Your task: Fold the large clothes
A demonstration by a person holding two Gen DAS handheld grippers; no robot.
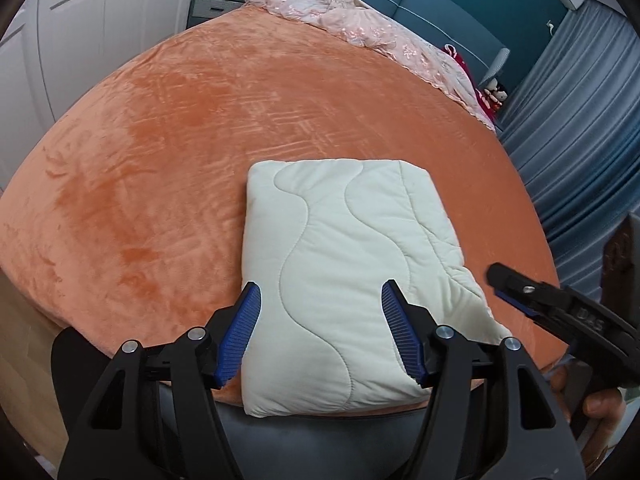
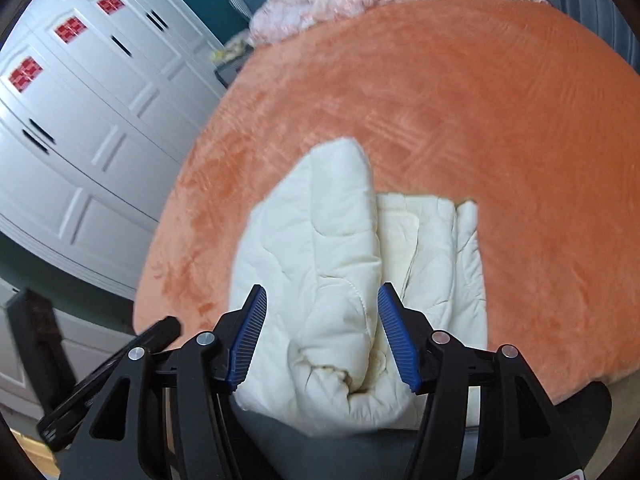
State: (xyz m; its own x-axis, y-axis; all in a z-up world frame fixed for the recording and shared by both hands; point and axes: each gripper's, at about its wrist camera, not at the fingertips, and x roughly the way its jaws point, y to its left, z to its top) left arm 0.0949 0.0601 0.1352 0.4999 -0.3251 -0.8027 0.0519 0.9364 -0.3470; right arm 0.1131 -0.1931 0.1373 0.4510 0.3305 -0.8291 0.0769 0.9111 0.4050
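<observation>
Lighting: soft, even daylight, bright throughout; shadows barely marked. Glare: none noted. Distortion: strong fisheye bowing toward every edge, black vignette at all corners. Blur: left wrist view rendered sharp; right wrist view smeared by motion, most at 6 o'clock.

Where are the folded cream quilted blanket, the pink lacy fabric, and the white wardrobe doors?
Folded cream quilted blanket (image 1: pixel 344 272), left wrist view, middle of its top face.
Pink lacy fabric (image 1: pixel 320 0), left wrist view, crumpled heap near the headboard.
White wardrobe doors (image 2: pixel 88 120), right wrist view, a door panel.
</observation>
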